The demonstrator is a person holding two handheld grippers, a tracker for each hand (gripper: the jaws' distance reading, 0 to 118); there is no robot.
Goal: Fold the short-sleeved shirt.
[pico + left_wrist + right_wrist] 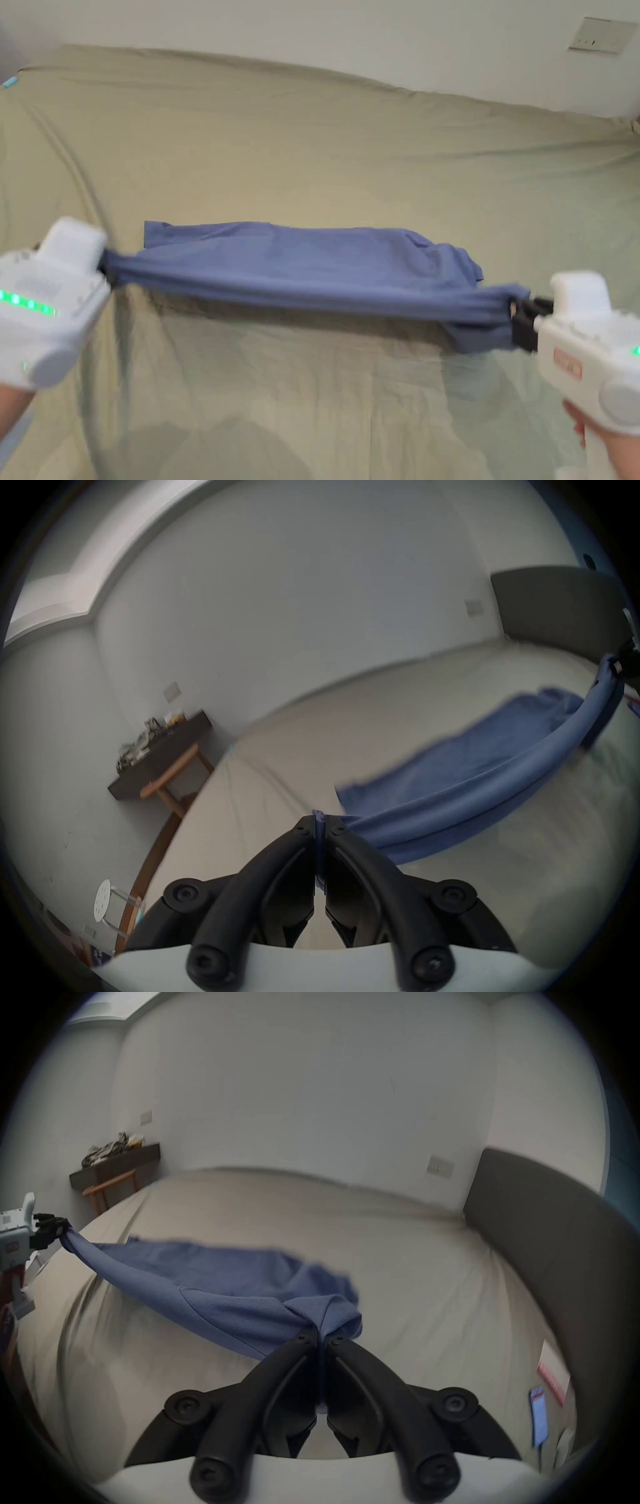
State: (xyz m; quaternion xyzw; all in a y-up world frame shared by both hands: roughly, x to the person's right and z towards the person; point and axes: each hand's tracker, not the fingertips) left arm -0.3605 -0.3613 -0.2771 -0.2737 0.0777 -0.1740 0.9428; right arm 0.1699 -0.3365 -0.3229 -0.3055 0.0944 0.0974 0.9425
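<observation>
A blue short-sleeved shirt (312, 269) hangs stretched in a long band above the beige bed sheet (350, 144), its far edge trailing on the sheet. My left gripper (103, 265) is shut on the shirt's left end; in the left gripper view (320, 826) blue cloth (467, 791) is pinched between the black jaws. My right gripper (515, 315) is shut on the bunched right end. The right gripper view (320, 1335) shows folds of the shirt (221, 1290) held at the jaw tips, with the left gripper (52, 1227) far off on the left.
The bed spreads wide around the shirt, with a dark headboard (540, 1241) on the right and a white wall (375, 37) behind. A dark shelf with clutter (159, 746) and a wooden chair stand past the bed's left side. A white stool (104, 899) stands on the floor.
</observation>
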